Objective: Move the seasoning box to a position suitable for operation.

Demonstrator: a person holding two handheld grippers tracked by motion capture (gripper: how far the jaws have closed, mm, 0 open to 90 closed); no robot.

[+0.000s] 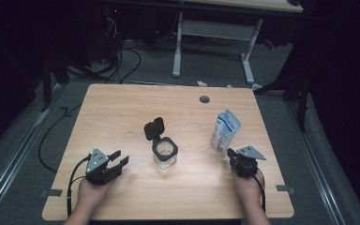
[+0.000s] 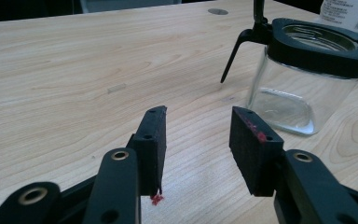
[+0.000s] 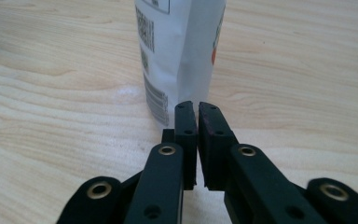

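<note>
Spreading your closed right tongs (image 1: 231,153) first, take the pouch (image 1: 225,131) at twelve o'clock squarely, while your open left tongs (image 1: 120,158) steady the open-lidded jar (image 1: 164,153) at two o'clock.

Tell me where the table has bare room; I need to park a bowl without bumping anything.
The far left of the table, behind the left claw and left of the jar, is bare. The near strip between the two hands is free too. It is tighter at the right, where the pouch stands just ahead of the right claw.
</note>
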